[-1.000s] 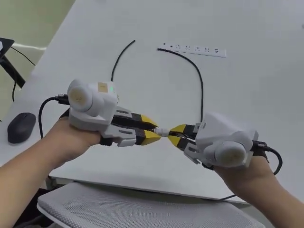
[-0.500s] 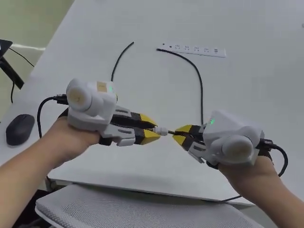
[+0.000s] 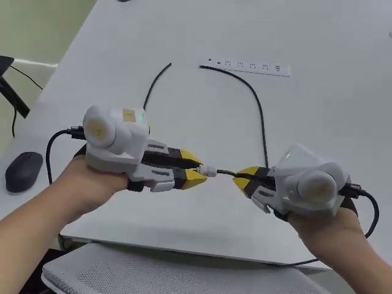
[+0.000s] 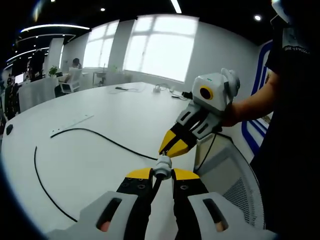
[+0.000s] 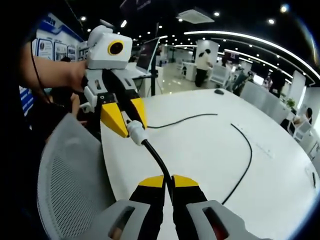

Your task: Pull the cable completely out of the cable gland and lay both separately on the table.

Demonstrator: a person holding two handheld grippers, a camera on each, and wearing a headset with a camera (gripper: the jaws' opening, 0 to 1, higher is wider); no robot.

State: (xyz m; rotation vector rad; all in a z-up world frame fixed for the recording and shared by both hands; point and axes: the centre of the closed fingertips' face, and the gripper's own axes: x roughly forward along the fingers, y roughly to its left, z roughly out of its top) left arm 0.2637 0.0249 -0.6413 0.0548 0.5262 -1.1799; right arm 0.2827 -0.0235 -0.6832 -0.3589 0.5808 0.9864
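Note:
My left gripper point(image 3: 197, 170) is shut on the small white cable gland point(image 3: 207, 171), held above the table's near edge. A black cable point(image 3: 260, 116) leaves the gland and runs into my right gripper point(image 3: 244, 177), which is shut on it a short way off. Beyond that the cable curves across the table toward the far side. In the left gripper view the gland point(image 4: 162, 167) sits between the yellow jaws, with the right gripper point(image 4: 175, 144) just ahead. In the right gripper view the cable point(image 5: 157, 157) rises from the jaws to the gland point(image 5: 136, 132) in the left gripper point(image 5: 122, 120).
A white power strip point(image 3: 245, 64) lies at the far side of the white table point(image 3: 318, 110). A second loose black cable point(image 3: 154, 82) lies left of centre. A dark mouse point(image 3: 23, 171) sits at the left edge. A grey mesh chair point(image 3: 153, 275) is below the near edge.
My right gripper has moved right and slightly down, away from the left one. A short stretch of bare cable now shows between the gland and the right jaws. The left gripper has held still.

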